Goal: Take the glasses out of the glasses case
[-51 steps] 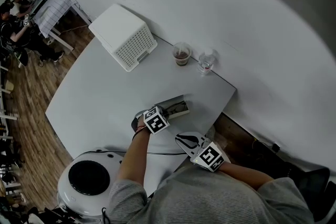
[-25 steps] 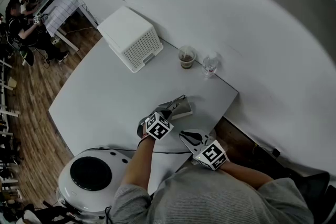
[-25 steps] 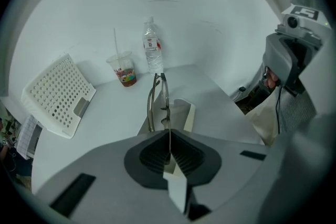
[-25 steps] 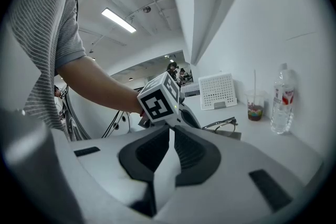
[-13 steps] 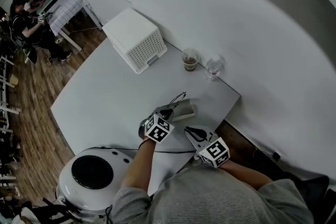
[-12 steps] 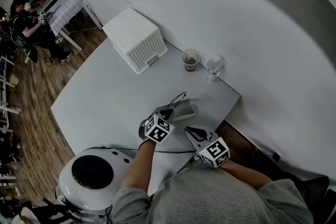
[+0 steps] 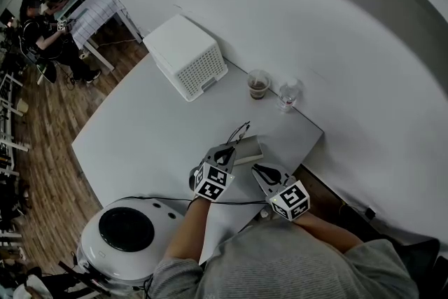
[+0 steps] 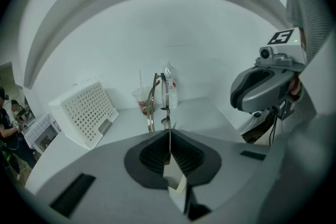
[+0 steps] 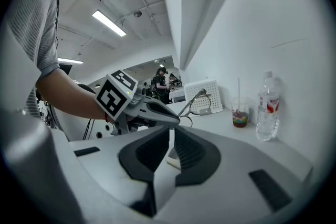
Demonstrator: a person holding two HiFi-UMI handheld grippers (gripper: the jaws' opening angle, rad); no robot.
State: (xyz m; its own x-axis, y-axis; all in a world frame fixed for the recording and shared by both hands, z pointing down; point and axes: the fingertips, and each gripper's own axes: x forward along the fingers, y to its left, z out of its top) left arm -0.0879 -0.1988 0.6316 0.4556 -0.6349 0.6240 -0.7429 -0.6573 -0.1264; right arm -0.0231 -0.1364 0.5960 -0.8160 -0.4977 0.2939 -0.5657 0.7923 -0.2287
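The left gripper (image 8: 169,136) is clenching its jaws on the glasses (image 8: 149,112), pinching the thin metal frame at its near end. The glasses are hanging in the air just ahead of and above its tips. The glasses case (image 7: 247,150) is lying on the table (image 7: 140,129) just below and beyond those tips, between the two grippers.

The right gripper (image 9: 170,136) is keeping its jaws closed together. A pale edge is showing just under them, probably the case's near end. I cannot tell whether they are touching it.

The glasses look light, springy and fragile. The wire rims would bend under a hard squeeze, and the lenses would smear or scratch. A gentle hold on the frame near a hinge or on a temple arm looks safer than one on the lenses.

From the left gripper the glasses are showing almost edge-on. Their long axis is running away from the gripper along its own line and tilting upward, towards the drink cup (image 8: 139,105) and the water bottle (image 8: 171,94) further ahead. One thin arm is slanting up past the rims.
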